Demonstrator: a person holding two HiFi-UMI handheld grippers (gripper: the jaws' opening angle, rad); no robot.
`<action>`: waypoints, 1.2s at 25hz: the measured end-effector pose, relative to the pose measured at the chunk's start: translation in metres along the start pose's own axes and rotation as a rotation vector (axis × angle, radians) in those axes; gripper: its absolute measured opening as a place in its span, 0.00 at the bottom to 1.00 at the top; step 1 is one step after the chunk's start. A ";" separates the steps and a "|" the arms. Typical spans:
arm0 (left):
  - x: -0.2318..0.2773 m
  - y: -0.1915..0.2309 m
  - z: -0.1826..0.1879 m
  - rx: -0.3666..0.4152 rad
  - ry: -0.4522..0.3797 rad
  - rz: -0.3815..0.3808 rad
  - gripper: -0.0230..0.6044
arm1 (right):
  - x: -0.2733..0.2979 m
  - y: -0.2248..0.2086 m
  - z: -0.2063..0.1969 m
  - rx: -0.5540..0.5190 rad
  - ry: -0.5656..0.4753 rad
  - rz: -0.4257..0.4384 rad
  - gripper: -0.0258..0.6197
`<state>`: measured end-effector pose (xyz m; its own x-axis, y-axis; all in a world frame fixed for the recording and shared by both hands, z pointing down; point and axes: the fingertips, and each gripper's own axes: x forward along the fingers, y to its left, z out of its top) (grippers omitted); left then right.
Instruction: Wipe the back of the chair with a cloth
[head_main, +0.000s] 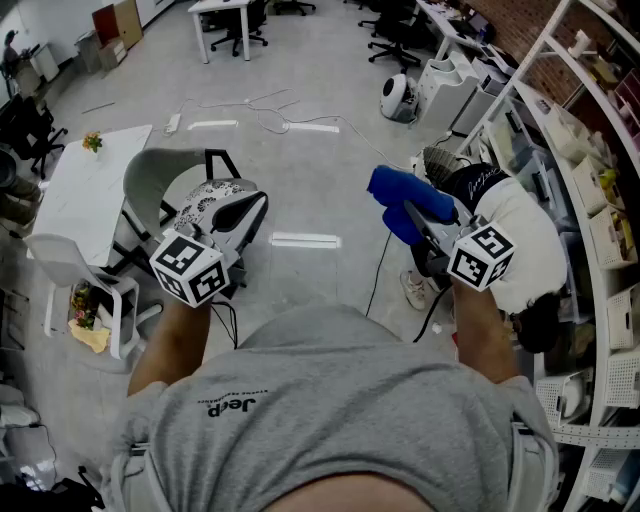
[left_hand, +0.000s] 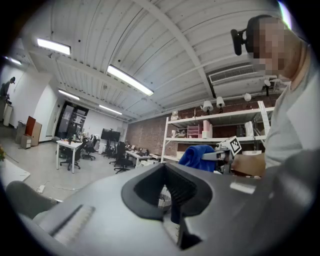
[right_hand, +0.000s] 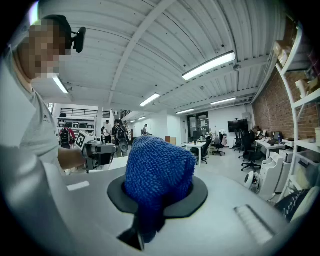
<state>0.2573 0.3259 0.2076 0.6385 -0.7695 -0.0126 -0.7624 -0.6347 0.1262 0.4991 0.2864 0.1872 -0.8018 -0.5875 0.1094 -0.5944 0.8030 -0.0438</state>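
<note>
Nearest to the head camera was the shirt of the person who carried the rig. It filled the lower part of the view and hid the legs and the floor beneath. Beyond it, on the left side, stood the chair, grey with dark legs, its curved back rising at the left of the seat. Nothing touched it.

The left gripper was held in the air between the person and the chair. Its jaws were together, and its own view showed nothing between them. I think it was empty so that it could steady the chair. The right gripper was at about the same height, well apart from the chair, with its jaws closed tightly on the cloth. The cloth, blue and fluffy, was bunched so that a thick pad stood out in front of the jaws. This looked to me a good shape for wiping. I judged that the wiping was not yet begun.

Some things I could not make out. The left gripper covered part of the seat, where a patterned surface showed, and I could not tell if this was a cushion. The cloth hid the tips of the right jaws. Behind the right gripper another person crouched near the shelves, half hidden.
</note>
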 end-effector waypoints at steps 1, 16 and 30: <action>0.000 0.000 0.000 0.001 -0.001 -0.001 0.13 | 0.000 0.000 0.000 -0.001 -0.002 0.000 0.13; 0.001 -0.005 0.006 0.008 -0.011 -0.009 0.13 | -0.003 -0.003 0.004 0.002 -0.011 -0.003 0.13; 0.015 -0.015 0.004 0.007 -0.007 -0.002 0.13 | -0.013 -0.006 0.007 0.016 -0.022 0.037 0.13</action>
<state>0.2782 0.3239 0.2014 0.6396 -0.7684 -0.0196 -0.7616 -0.6370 0.1187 0.5124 0.2884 0.1790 -0.8242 -0.5598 0.0852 -0.5652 0.8225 -0.0636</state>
